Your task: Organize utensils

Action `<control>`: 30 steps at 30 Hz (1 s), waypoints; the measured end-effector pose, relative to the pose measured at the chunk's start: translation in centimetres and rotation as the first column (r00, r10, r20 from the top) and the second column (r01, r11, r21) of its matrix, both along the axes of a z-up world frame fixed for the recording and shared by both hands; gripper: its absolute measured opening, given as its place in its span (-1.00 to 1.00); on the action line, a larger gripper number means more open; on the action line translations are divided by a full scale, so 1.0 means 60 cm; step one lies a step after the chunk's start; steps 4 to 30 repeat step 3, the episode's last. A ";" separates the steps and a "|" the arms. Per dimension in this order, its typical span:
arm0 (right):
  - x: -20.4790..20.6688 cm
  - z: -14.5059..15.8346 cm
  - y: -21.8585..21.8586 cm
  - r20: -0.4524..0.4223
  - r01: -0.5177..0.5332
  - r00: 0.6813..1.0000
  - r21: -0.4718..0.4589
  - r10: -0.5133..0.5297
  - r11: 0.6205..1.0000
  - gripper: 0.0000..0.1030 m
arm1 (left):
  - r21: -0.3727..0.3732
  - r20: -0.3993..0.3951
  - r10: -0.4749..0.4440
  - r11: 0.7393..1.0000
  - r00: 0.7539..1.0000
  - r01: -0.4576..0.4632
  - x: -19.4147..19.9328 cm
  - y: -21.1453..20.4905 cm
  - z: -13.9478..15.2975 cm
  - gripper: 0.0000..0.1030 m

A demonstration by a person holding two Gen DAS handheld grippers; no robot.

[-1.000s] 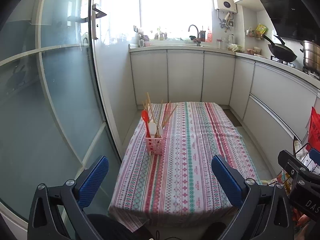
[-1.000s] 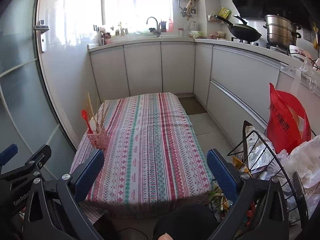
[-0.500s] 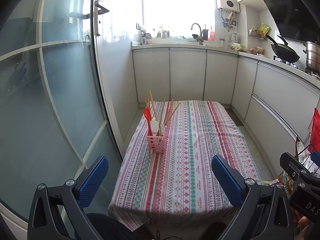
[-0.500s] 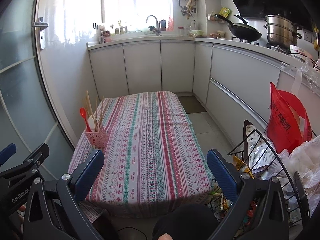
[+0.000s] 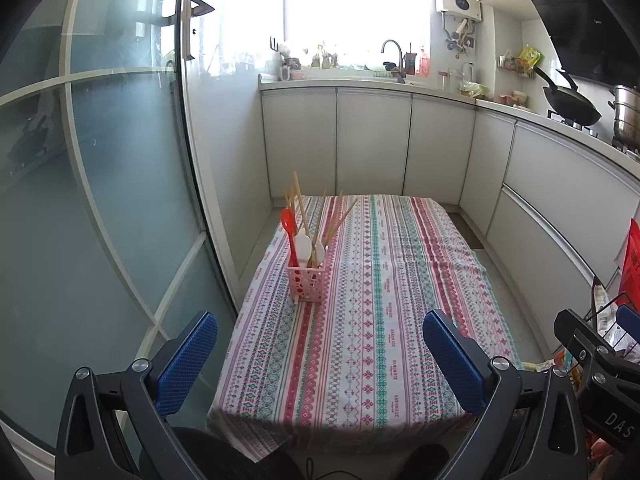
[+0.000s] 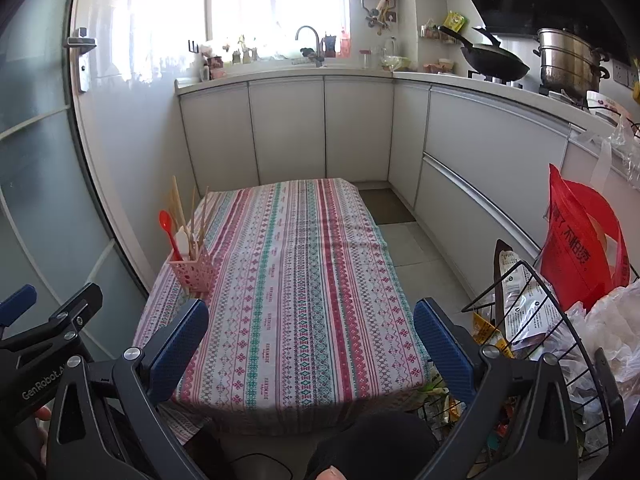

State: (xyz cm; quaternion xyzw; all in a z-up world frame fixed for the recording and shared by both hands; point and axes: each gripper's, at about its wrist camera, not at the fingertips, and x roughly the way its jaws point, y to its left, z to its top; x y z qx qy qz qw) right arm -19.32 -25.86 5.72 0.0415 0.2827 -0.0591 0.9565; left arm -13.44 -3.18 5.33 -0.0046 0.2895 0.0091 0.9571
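Your table (image 5: 360, 320) fills the middle of this narrow kitchen under a striped cloth, with a glass door (image 5: 100, 200) close along its left side and white cabinets (image 5: 372, 144) at the far end and down the right. On the right-hand counter sit a black wok (image 6: 494, 62) and a steel pot (image 6: 568, 64). Low on your right, just off the table's near corner, a black wire rack (image 6: 532, 320) is crammed with packets and bags, a red plastic bag (image 6: 580, 240) standing behind it — that clutter sits close beside your right gripper (image 6: 310, 346).

The only thing on the cloth is the pink holder (image 5: 307, 282), upright near the table's left edge, about halfway along. In it stand a red spoon (image 5: 289, 228), a white spoon (image 5: 303, 249) and several wooden chopsticks (image 5: 320, 220), fanning outward above the rim.

Both of your grippers hang short of the table's near edge. The left gripper (image 5: 320, 358) has its blue pads spread wide with nothing between them — the right one likewise, splayed and empty.
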 end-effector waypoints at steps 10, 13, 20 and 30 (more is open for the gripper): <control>0.021 -0.009 -0.005 -0.010 -0.003 1.000 0.000 0.003 1.000 1.00 | -0.005 -0.003 -0.001 1.000 1.000 0.001 0.018 -0.001 -0.008 1.00; 0.021 -0.009 -0.005 -0.010 -0.003 1.000 0.000 0.003 1.000 1.00 | -0.005 -0.003 -0.001 1.000 1.000 0.001 0.018 -0.001 -0.008 1.00; 0.021 -0.009 -0.005 -0.010 -0.003 1.000 0.000 0.003 1.000 1.00 | -0.005 -0.003 -0.001 1.000 1.000 0.001 0.018 -0.001 -0.008 1.00; 0.021 -0.009 -0.005 -0.010 -0.003 1.000 0.000 0.003 1.000 1.00 | -0.005 -0.003 -0.001 1.000 1.000 0.001 0.018 -0.001 -0.008 1.00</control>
